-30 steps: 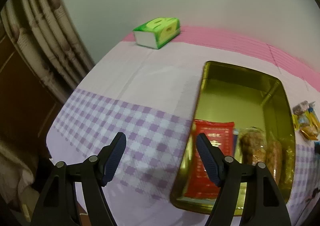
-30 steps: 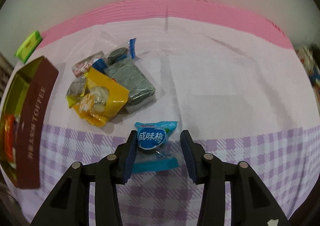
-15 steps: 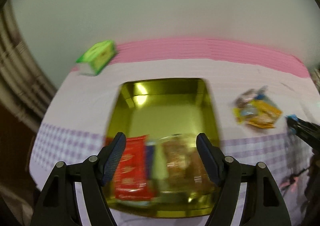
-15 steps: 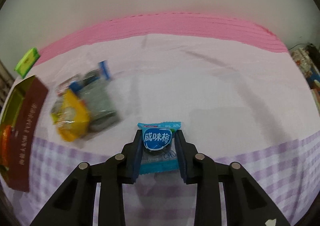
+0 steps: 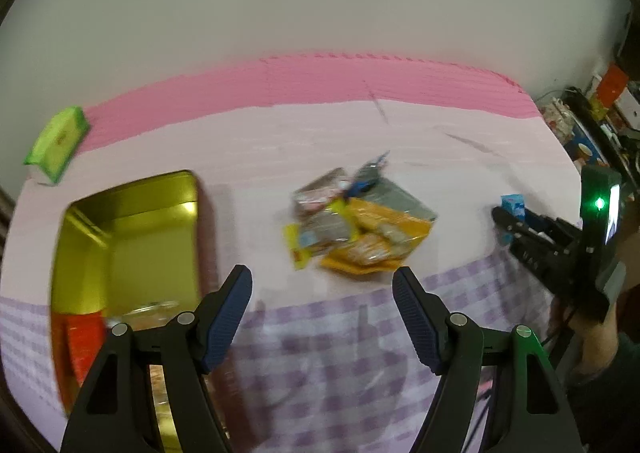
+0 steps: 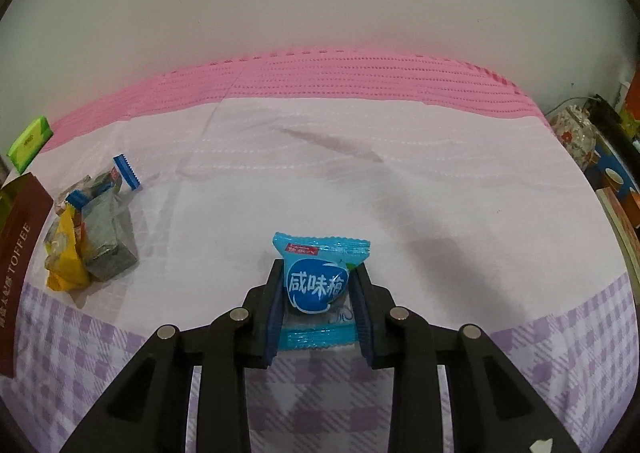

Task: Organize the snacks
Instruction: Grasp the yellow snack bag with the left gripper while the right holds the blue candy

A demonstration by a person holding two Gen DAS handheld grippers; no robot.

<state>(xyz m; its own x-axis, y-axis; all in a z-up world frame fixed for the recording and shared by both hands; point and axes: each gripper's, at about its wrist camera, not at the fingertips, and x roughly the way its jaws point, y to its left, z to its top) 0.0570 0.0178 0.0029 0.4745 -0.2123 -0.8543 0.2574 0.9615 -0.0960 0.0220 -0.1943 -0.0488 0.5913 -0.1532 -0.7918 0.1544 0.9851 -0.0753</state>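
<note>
The right gripper (image 6: 317,303) is clamped on a blue candy packet (image 6: 318,285), lifted above the pink tablecloth (image 6: 360,181); the left gripper (image 5: 322,313) gapes wide, holding nothing, between the gold tin (image 5: 128,213) and the snack pile (image 5: 360,229).

- Gold rectangular metal tin (image 5: 120,237): lower left of left wrist frame, on the checked cloth-covered table (image 5: 320,141).
- Heap of foil snack packets (image 5: 356,225): centre, right of tin.
- Green tissue pack (image 5: 56,147): upper left, behind tin.
- Blue plastic candy packet (image 6: 320,285): centre of right wrist frame, right of heap.
</note>
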